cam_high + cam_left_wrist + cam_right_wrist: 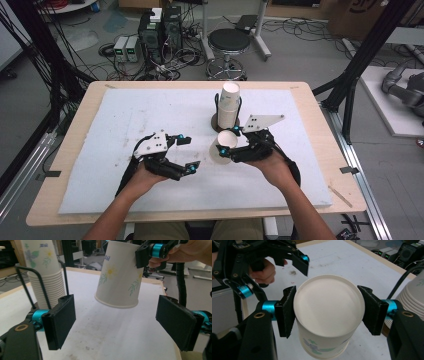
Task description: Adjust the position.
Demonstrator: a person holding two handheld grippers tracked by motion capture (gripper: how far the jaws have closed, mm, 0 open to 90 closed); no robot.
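One cup off the stack and held in the air, nothing yet set down.

The tabletop [125, 125], covered by a white foam sheet, carries at its far middle a wire holder with the stack of paper cups [229, 105], upside down and still tall, so most of the work looks to be ahead. Just near of the stack, the right gripper [231, 145] holds a single paper cup [223, 145] clear of the foam, tilted, its jaws closed against the cup's sides close to the base, as the right gripper view shows [328, 315]. The left gripper [187, 152] hovers to the left of it, jaws spread wide and holding nothing, pointed at the cup's rim [117, 277]. Judging from this, the cup has been separated; passing it over or placing it remains.
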